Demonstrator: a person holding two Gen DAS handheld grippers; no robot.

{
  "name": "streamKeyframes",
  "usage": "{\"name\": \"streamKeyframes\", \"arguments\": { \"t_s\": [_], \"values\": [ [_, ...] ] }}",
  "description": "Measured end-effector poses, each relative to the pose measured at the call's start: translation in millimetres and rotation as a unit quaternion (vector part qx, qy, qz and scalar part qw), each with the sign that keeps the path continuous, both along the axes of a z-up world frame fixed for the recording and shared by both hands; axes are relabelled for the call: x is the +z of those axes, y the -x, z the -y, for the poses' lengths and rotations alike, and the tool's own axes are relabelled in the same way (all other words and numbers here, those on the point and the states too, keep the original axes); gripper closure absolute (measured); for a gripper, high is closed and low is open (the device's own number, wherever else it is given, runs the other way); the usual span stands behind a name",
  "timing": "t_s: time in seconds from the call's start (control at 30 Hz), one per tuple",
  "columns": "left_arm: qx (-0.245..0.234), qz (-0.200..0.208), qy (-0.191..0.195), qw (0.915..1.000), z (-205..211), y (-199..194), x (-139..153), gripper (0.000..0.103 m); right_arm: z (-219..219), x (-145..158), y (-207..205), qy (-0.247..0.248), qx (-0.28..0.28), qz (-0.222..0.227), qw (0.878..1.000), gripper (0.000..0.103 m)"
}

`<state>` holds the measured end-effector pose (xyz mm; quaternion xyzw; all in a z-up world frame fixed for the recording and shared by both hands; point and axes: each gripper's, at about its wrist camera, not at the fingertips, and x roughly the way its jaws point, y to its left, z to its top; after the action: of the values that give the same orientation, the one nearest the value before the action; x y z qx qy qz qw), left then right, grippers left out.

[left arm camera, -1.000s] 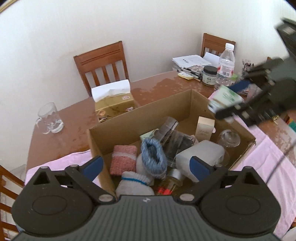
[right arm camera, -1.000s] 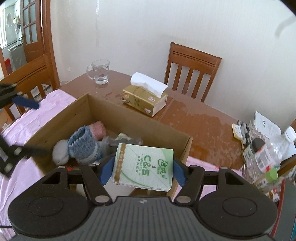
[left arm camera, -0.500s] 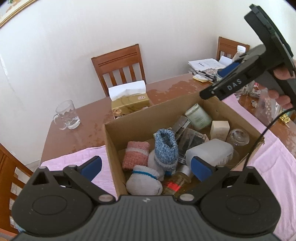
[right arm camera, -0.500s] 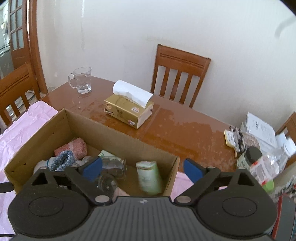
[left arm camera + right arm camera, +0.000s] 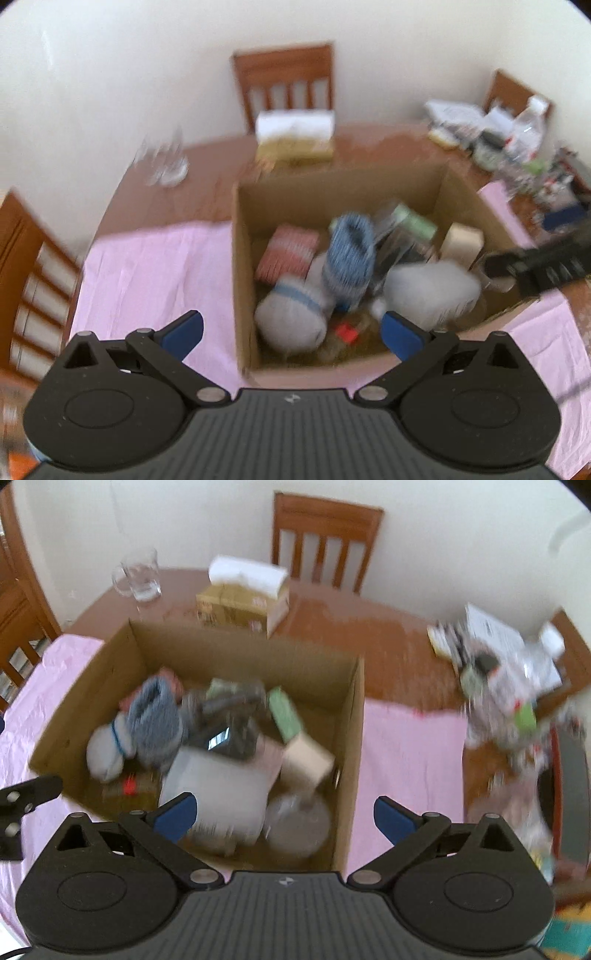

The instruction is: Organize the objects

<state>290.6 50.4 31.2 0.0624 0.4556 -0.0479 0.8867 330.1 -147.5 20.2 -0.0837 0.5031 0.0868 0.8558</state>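
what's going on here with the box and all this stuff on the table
A person is tidying household items into a cardboard box on a pink cloth, with a handheld gripper in each hand. Both the left gripper and right gripper are open and empty above the box. Inside lie rolled socks, a white jug and a green tissue pack. More clutter waits on the table.

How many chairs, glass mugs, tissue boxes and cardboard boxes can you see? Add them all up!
Wooden chairs: 3
Glass mug: 1
Tissue box: 1
Cardboard box: 1
Total: 6
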Motion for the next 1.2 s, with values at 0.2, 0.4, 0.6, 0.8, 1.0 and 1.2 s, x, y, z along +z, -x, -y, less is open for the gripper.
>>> {"name": "streamKeyframes", "arguments": {
  "t_s": [0.2, 0.4, 0.6, 0.8, 1.0, 1.2],
  "values": [
    [0.027, -0.057, 0.042, 0.9972, -3.2, 9.3, -10.6, 0.001, 1.6, -10.1, 34.1, -0.047, -0.065, -0.051, 0.995, 0.0],
    [0.021, -0.048, 0.02, 0.9984, 4.7, 16.6, 6.0, 0.001, 0.6, 4.7, 52.1, -0.05, -0.086, -0.041, 0.994, 0.0],
    [0.008, -0.033, 0.007, 0.9994, 12.4, 18.4, 23.0, 0.001, 4.1, 21.1, 58.1, -0.042, -0.099, -0.015, 0.994, 0.0],
    [0.01, -0.025, 0.005, 0.9996, 13.2, 20.0, 28.7, 0.001, 3.2, 26.6, 60.8, -0.043, -0.101, -0.008, 0.994, 0.0],
    [0.015, -0.026, 0.001, 0.9995, 12.4, 20.2, 28.8, 0.001, 0.7, 26.2, 61.5, -0.043, -0.098, -0.009, 0.994, 0.0],
    [0.02, -0.025, 0.003, 0.9995, 11.6, 21.2, 29.3, 0.001, 0.9, 26.0, 61.5, -0.044, -0.1, -0.01, 0.994, 0.0]
  ]
}}
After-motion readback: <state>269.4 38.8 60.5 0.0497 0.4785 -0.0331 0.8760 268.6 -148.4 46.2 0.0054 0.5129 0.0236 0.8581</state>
